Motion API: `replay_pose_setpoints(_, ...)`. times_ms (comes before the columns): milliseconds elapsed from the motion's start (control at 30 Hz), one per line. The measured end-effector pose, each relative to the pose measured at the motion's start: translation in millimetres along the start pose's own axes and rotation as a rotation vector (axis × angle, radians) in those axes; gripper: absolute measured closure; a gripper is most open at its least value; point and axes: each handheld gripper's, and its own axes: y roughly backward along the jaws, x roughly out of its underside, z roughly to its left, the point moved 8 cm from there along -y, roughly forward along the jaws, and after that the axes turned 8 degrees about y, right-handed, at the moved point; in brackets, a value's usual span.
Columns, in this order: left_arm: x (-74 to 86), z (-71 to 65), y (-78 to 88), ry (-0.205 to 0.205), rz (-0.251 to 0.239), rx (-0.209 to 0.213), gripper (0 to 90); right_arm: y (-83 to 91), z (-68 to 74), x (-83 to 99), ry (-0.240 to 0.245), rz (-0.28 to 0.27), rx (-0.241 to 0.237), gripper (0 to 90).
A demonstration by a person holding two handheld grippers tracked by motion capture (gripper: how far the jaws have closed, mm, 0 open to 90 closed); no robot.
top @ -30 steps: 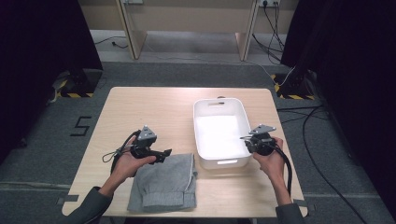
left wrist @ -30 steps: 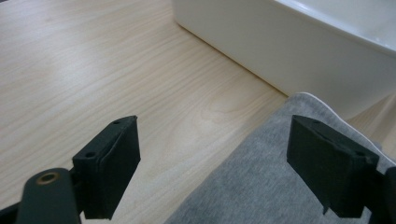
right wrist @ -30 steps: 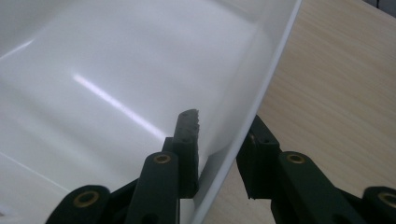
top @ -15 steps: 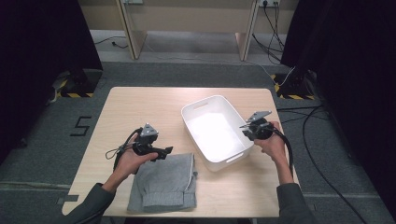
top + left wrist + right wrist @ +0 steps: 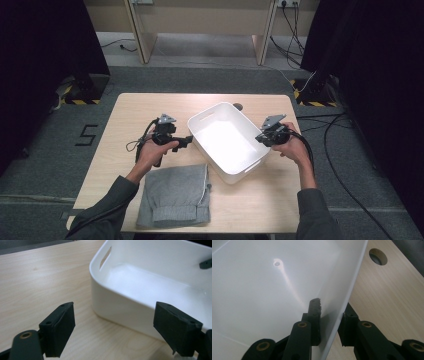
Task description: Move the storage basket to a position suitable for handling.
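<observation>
A white plastic tub stands askew in the middle of the table. My right gripper is shut on its right wall. In the right gripper view one jaw of that gripper sits inside the tub's wall and the other outside. My left gripper is open just left of the tub, its jaws pointing at the tub's side. In the left gripper view the tub's wall lies a little beyond that gripper, with nothing between the pads. A folded grey garment lies near the front edge.
A round cable hole in the light wooden table sits just behind the tub, also seen as a hole in the right gripper view. Cables trail on the floor at the right.
The tub has turned, its far end swinging left while the right gripper holds its wall. The left gripper has moved from above the garment toward the tub's left side.
</observation>
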Motion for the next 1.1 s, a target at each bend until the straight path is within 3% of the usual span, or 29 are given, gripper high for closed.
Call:
replay_pose_setpoints(67, -4.1, 0.7, -2.3, -0.004, -0.003, -0.009, 18.5, 0.1, 0.2, -0.4, -0.004, 0.003, 0.001, 74.8)
replay_pose_setpoints(100, -7.7, 1.6, -5.2, 0.003, -0.004, -0.015, 18.8, 0.2, 1.0, -0.4, -0.032, 0.011, 0.000, 72.2)
replay_pose_setpoints(133, -11.5, 3.8, -12.6, 0.004, 0.009, -0.033, 19.4, 3.2, -2.3, -0.6, -0.107, 0.053, 0.069, 57.4)
replay_pose_setpoints(167, -11.5, 3.8, -12.6, 0.004, 0.009, -0.033, 19.6, 3.2, -2.3, -0.6, -0.107, 0.053, 0.069, 57.4)
replay_pose_setpoints(200, -12.7, 4.7, -16.2, -0.002, 0.013, -0.044, 19.6, 6.2, -2.8, -2.8, -0.146, 0.054, 0.101, 53.8)
replay_pose_setpoints(267, -13.8, 4.6, -22.5, 0.001, 0.026, -0.048, 20.3, 13.6, -0.1, -8.7, -0.241, 0.028, 0.144, 47.3)
replay_pose_setpoints(300, -14.5, 4.8, -25.0, 0.004, 0.027, -0.050, 20.8, 16.8, 3.6, -10.9, -0.253, 0.016, 0.152, 45.5)
replay_pose_setpoints(333, -15.1, 5.4, -27.3, 0.008, 0.028, -0.054, 22.6, 22.4, 10.9, -11.6, -0.294, 0.007, 0.158, 41.4)
replay_pose_setpoints(367, -15.4, 5.6, -29.3, 0.015, 0.029, -0.052, 22.6, 22.4, 10.9, -11.6, -0.294, 0.007, 0.158, 41.4)
replay_pose_setpoints(433, -16.1, 6.6, -32.7, 0.009, 0.027, -0.057, 25.5, 33.3, 24.1, -11.9, -0.400, -0.037, 0.162, 39.6)
replay_pose_setpoints(500, -16.6, 9.0, -36.2, -0.001, 0.027, -0.074, 26.6, 38.3, 28.5, -13.2, -0.412, -0.056, 0.176, 39.8)
replay_pose_setpoints(533, -17.1, 12.9, -39.8, -0.001, 0.032, -0.085, 29.3, 49.9, 37.6, -15.8, -0.416, -0.080, 0.220, 39.8)
replay_pose_setpoints(567, -17.1, 12.9, -39.8, -0.001, 0.032, -0.085, 30.9, 49.9, 37.6, -15.8, -0.416, -0.080, 0.220, 39.8)
replay_pose_setpoints(633, -18.8, 16.7, -44.3, 0.012, 0.022, -0.085, 32.4, 64.3, 57.0, -20.0, -0.395, -0.088, 0.264, 38.6)
replay_pose_setpoints(667, -18.8, 16.7, -44.3, 0.012, 0.022, -0.085, 34.9, 64.3, 57.0, -20.0, -0.395, -0.088, 0.264, 38.6)
replay_pose_setpoints(733, -19.0, 17.7, -46.2, 0.003, 0.015, -0.085, 36.4, 74.4, 75.6, -23.4, -0.367, -0.139, 0.264, 36.2)
replay_pose_setpoints(767, -19.0, 17.7, -46.2, 0.003, 0.015, -0.085, 36.8, 74.4, 75.6, -23.4, -0.367, -0.139, 0.264, 36.2)
replay_pose_setpoints(800, -19.1, 18.4, -46.9, 0.004, 0.011, -0.086, 36.7, 77.3, 84.9, -20.9, -0.371, -0.160, 0.249, 36.0)
replay_pose_setpoints(933, -19.7, 19.9, -47.6, 0.020, 0.004, -0.060, 41.9, 79.0, 96.9, -7.8, -0.382, -0.126, 0.277, 35.9)
replay_pose_setpoints(1033, -18.2, 17.6, -44.2, -0.015, 0.014, -0.061, 46.2, 75.4, 106.6, 5.5, -0.350, -0.057, 0.307, 35.9)
replay_pose_setpoints(1100, -16.9, 16.6, -42.3, -0.027, 0.017, -0.054, 48.5, 69.4, 108.3, 13.3, -0.360, -0.038, 0.312, 35.9)
